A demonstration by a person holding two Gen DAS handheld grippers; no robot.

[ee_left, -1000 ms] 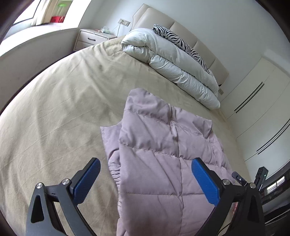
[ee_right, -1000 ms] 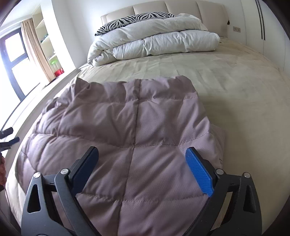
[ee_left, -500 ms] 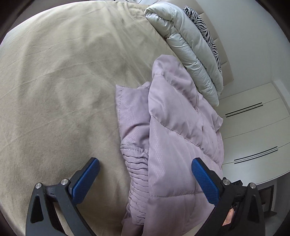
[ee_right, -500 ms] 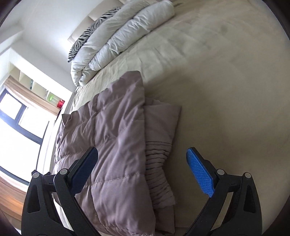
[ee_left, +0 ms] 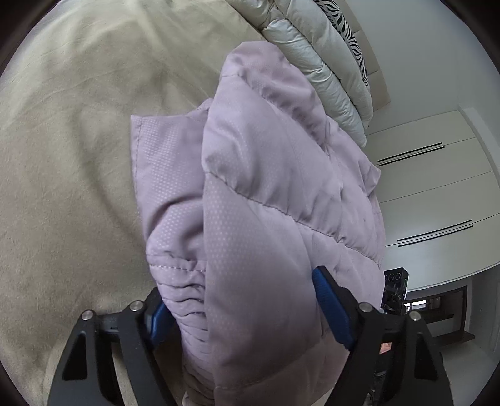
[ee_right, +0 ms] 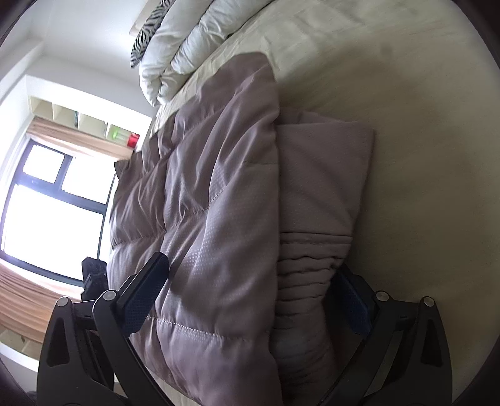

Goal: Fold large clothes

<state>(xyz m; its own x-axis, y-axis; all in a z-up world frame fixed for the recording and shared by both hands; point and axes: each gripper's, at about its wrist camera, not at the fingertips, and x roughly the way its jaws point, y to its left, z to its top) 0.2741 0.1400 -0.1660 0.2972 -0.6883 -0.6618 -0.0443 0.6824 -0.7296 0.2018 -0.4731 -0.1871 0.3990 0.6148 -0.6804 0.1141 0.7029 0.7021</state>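
A folded mauve quilted puffer jacket (ee_left: 259, 203) lies on the beige bed (ee_left: 68, 140). My left gripper (ee_left: 247, 315) straddles its near left edge, one blue pad under the ribbed cuff side and one on top, closed against the thick fabric. In the right wrist view the jacket (ee_right: 218, 218) fills the middle. My right gripper (ee_right: 250, 299) clamps its near right edge the same way, with its right pad tucked under the ribbed cuff (ee_right: 309, 265).
A rolled white duvet (ee_left: 315, 53) and a zebra pillow (ee_left: 350, 25) lie at the head of the bed. White wardrobe doors (ee_left: 437, 193) stand to the right. A window (ee_right: 53, 212) and shelves (ee_right: 78, 118) are on the other side.
Both grippers rolled onto their sides, moved in onto the jacket's near edges and closed on the fabric. A second ago they hovered wide open above it.
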